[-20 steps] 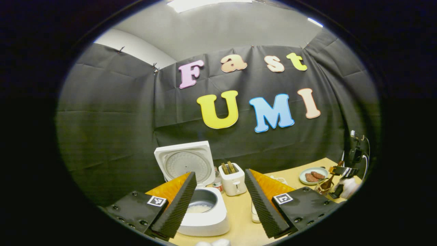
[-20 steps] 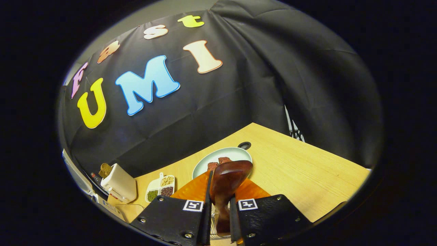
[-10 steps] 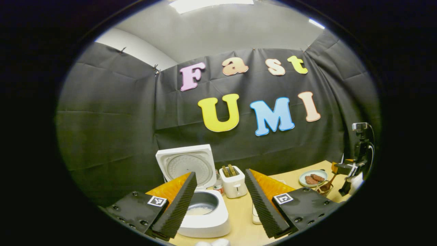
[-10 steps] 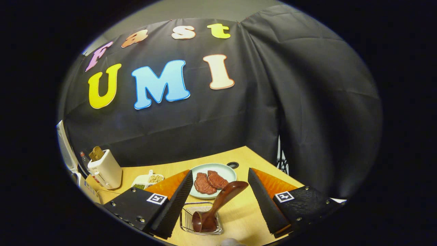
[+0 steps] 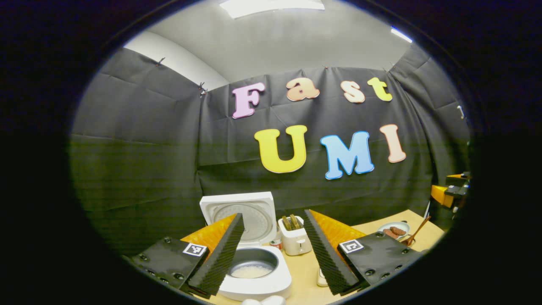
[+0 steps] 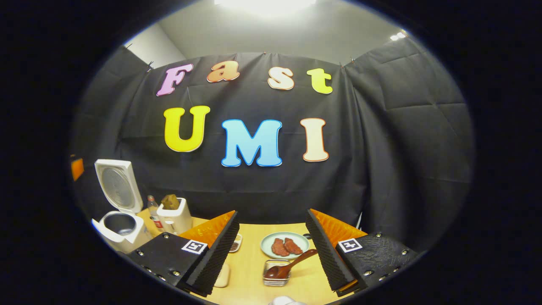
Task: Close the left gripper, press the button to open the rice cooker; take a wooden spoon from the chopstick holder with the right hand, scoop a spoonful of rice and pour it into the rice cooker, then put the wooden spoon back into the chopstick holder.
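On the table (image 6: 254, 264), wooden spoon (image 6: 288, 266) rests bowl-down in the wire chopstick holder (image 6: 276, 278), handle leaning toward the plate (image 6: 266, 245) of meat. Right gripper (image 6: 271, 256) spread wide, empty, above it. Left gripper (image 5: 273, 250) also wide apart, before the rice cooker (image 5: 258, 277): lid up, rice inside. Toaster (image 5: 295, 239) beside.

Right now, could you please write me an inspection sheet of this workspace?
Surface: wooden table.
Job's things: cooker open, rice inside; spoon resting in holder.
Clutter: toaster, plate with meat, bottle.
Grippers: left claw open above the cooker; right claw open, apart from the spoon.
Cables: nothing seen.
Surroundings: black cloth wall.
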The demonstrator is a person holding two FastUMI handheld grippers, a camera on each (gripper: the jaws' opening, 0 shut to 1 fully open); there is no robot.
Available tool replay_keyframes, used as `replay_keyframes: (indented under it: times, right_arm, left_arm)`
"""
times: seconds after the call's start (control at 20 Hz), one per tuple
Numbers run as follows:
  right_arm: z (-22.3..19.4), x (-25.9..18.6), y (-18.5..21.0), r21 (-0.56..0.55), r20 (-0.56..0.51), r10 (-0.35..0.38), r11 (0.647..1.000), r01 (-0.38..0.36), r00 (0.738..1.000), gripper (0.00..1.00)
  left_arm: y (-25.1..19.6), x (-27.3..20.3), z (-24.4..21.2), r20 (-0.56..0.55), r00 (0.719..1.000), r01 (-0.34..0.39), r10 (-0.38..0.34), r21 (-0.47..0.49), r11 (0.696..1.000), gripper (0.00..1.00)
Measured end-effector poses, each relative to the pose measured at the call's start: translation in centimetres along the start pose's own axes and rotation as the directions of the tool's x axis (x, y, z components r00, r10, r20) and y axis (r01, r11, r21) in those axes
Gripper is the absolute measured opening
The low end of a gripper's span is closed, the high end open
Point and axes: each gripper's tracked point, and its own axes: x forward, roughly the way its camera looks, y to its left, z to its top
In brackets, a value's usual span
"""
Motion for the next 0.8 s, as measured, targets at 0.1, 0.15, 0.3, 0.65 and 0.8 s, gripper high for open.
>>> replay_keyframes:
  times: [0.1, 0.15, 0.3, 0.65, 0.8]
  right_arm:
    - [1.3, -1.8, 1.3, 0.002, -0.015, 0.021, 1.0, -0.021, 1.0, 0.96]
    - [2.1, -2.6, 2.2, -0.01, -0.011, 0.04, 0.999, -0.04, 0.999, 0.96]
    - [3.2, -4.5, 3.9, -0.07, -0.01, 0.066, 0.995, -0.067, 0.998, 0.97]
    - [1.9, -5.7, 7.4, -0.054, -0.096, 0.135, 0.989, -0.141, 0.986, 0.96]
    - [0.9, -5.9, 8.2, -0.052, -0.134, 0.153, 0.986, -0.161, 0.979, 0.97]
  left_arm:
    - [0.9, 2.0, 1.3, 0.001, 1.0, -0.011, 0.011, -0.013, 1.0, 1.0]
    - [1.2, 3.1, 1.9, -0.007, 1.0, -0.008, 0.008, -0.025, 1.0, 1.0]
    - [3.0, 8.0, 3.3, -0.052, 0.998, -0.022, 0.019, -0.069, 0.997, 1.0]
    - [7.9, 21.4, 4.4, -0.167, 0.984, -0.078, 0.057, -0.12, 0.99, 0.96]
    - [10.0, 26.5, 1.8, -0.268, 0.959, -0.124, 0.087, -0.121, 0.985, 0.96]
